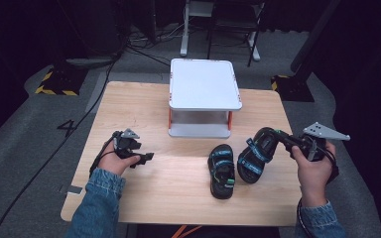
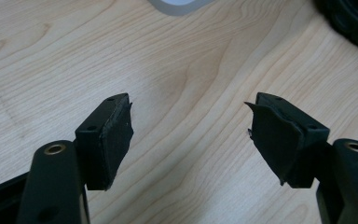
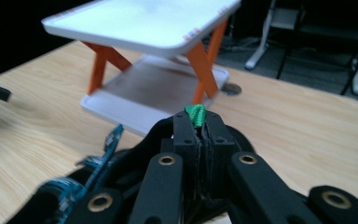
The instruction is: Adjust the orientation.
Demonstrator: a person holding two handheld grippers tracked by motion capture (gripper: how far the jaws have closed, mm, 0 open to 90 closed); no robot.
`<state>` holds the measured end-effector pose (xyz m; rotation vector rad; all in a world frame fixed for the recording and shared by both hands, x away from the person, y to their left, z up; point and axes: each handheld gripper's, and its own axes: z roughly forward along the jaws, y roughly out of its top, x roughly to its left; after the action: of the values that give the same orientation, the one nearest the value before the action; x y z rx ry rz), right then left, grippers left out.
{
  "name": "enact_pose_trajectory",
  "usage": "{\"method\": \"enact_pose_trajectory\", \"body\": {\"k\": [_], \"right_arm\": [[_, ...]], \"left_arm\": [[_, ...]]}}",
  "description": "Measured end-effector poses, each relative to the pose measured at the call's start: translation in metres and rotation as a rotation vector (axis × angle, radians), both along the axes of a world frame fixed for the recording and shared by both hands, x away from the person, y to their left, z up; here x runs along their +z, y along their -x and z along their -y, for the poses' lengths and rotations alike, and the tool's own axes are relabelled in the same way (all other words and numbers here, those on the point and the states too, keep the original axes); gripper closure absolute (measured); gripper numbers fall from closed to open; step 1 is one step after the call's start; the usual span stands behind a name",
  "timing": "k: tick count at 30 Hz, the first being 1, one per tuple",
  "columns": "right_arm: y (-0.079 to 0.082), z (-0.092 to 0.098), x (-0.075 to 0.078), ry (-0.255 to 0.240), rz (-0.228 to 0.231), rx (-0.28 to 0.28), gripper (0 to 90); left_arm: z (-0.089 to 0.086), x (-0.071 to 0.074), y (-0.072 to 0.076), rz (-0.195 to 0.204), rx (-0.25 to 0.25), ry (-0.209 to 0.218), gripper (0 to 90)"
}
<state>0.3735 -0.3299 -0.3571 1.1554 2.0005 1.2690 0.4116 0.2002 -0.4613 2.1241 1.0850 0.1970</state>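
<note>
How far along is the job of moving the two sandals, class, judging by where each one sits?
Done: nothing is on the white rack yet. In hand: the right gripper is shut on the green heel loop of one sandal, tilting it up. Left: the other sandal lies flat on the table; the left gripper is open, holding nothing.

The left hand (image 1: 113,161) holds the left gripper (image 1: 146,156) low over the table, its jaws standing apart with nothing between them. The right hand (image 1: 311,166) holds the right gripper (image 1: 278,134) pointing left, jaws pinched together on a green loop (image 3: 196,114). Both forearms wear denim sleeves (image 1: 99,191).
</note>
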Motion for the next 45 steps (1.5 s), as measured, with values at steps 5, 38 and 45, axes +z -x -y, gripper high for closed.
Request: {"method": "enact_pose_trajectory", "body": {"k": [5,38,45], "right_arm": [[-0.011,0.004,-0.02,0.036,-0.038,-0.04,86.6],[-0.028,0.007,-0.061,0.34,-0.357,0.043,66.3],[-0.031,0.004,-0.06,0.189,-0.337,0.052,75.4]], "left_arm": [[0.003,0.0,-0.002,0.001,-0.015,-0.004,29.7],[0.008,-0.001,-0.003,-0.005,-0.029,-0.014,29.5],[0.009,-0.002,-0.001,-0.008,-0.03,-0.02,29.4]]}}
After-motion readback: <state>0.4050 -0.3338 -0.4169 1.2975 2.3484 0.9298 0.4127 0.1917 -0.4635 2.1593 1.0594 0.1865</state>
